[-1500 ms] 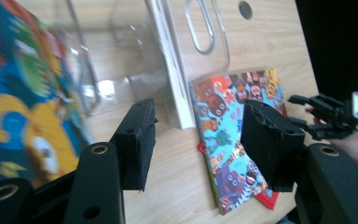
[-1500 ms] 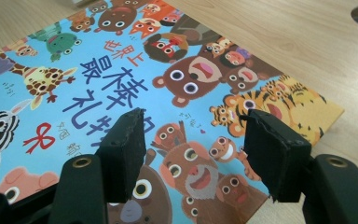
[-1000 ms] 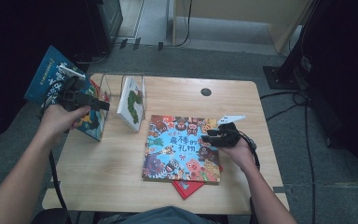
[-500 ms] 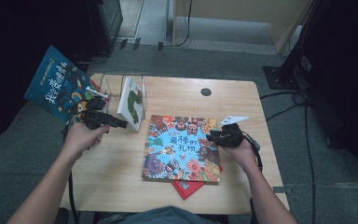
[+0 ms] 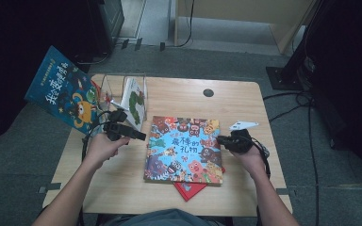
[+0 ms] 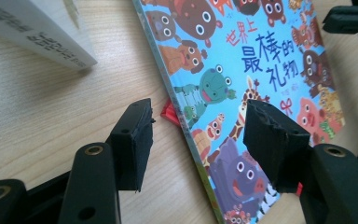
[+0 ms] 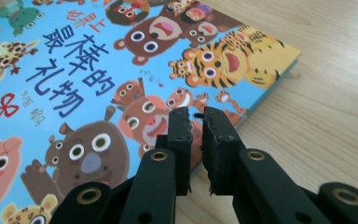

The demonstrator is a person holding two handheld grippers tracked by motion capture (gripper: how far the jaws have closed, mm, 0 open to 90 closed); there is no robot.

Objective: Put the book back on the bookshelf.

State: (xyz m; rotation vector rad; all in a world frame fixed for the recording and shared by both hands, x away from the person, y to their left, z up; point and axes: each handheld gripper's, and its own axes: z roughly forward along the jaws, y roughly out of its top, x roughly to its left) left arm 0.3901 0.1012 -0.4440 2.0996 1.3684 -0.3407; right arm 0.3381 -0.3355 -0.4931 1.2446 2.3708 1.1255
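Note:
A colourful animal picture book (image 5: 184, 148) lies flat mid-table on top of a red book (image 5: 188, 189). My left gripper (image 5: 141, 136) is low at the picture book's left edge. In the left gripper view it (image 6: 198, 109) is open, its jaws straddling that edge (image 6: 186, 121) without touching it, and a red corner (image 6: 169, 114) peeks out between them. My right gripper (image 5: 219, 140) sits at the book's right edge. Its jaws (image 7: 195, 112) have just been closing and stand all but shut, a thin slit left and nothing between them, over the cover (image 7: 74, 70).
A blue book (image 5: 63, 92) leans out past the table's left edge. Beside it, a clear stand (image 5: 108, 87) holds an upright white and green book (image 5: 134, 96). A dark round hole (image 5: 208, 92) marks the far tabletop. Bare wood (image 5: 245, 108) lies right of the picture book.
My left hand has come away from the blue book and moved down and right to the picture book's left edge. The right gripper's jaws have narrowed.

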